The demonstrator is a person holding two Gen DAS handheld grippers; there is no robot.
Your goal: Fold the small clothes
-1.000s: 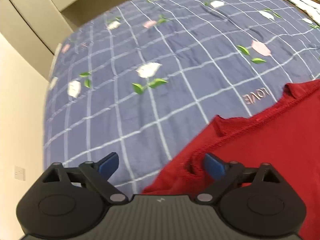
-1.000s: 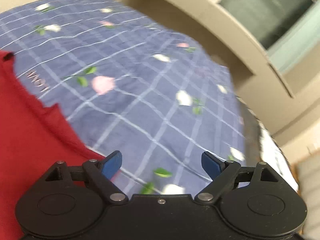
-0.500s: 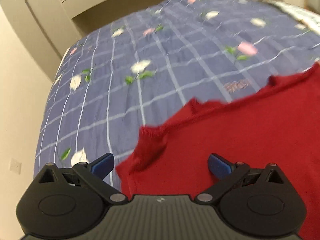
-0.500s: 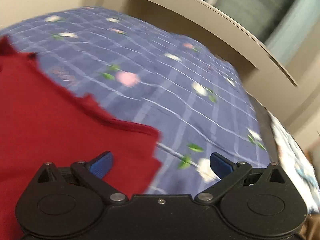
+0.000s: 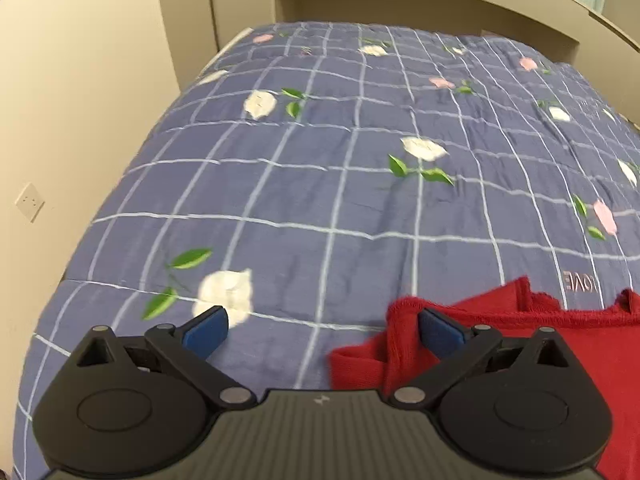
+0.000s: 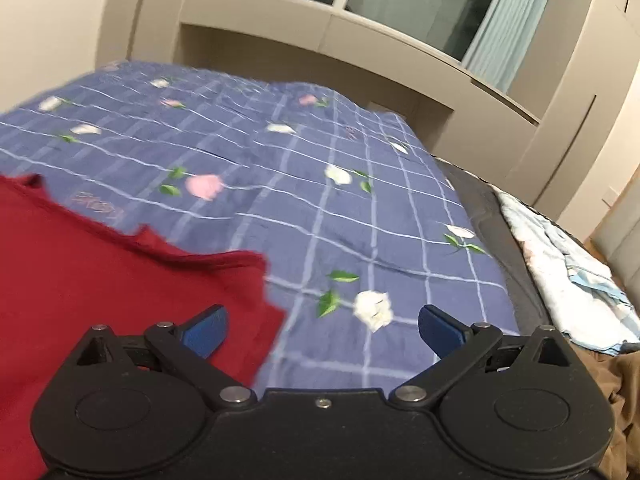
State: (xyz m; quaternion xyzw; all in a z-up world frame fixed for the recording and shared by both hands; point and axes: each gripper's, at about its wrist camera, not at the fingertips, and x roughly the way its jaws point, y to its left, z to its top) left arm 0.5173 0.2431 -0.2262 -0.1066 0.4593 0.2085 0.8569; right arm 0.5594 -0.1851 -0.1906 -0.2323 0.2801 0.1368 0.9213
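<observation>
A red knitted garment (image 5: 560,344) lies flat on the blue checked bedspread (image 5: 320,168). In the left wrist view it fills the lower right, with a rumpled left corner. My left gripper (image 5: 322,330) is open and empty above the bedspread, its right fingertip over that corner. In the right wrist view the garment (image 6: 100,276) fills the lower left. My right gripper (image 6: 322,328) is open and empty, its left fingertip over the garment's right edge.
The bedspread (image 6: 320,184) has a flower print and covers the bed. A beige wall with a socket (image 5: 29,201) is to the left. Light blue bedding (image 6: 568,268) and brown cloth (image 6: 616,396) lie off the bed's right side. A headboard shelf (image 6: 360,40) stands behind.
Both grippers have pulled back and tilted up, both staying open. The garment has slid toward the lower right in the left view and sits at lower left in the right view.
</observation>
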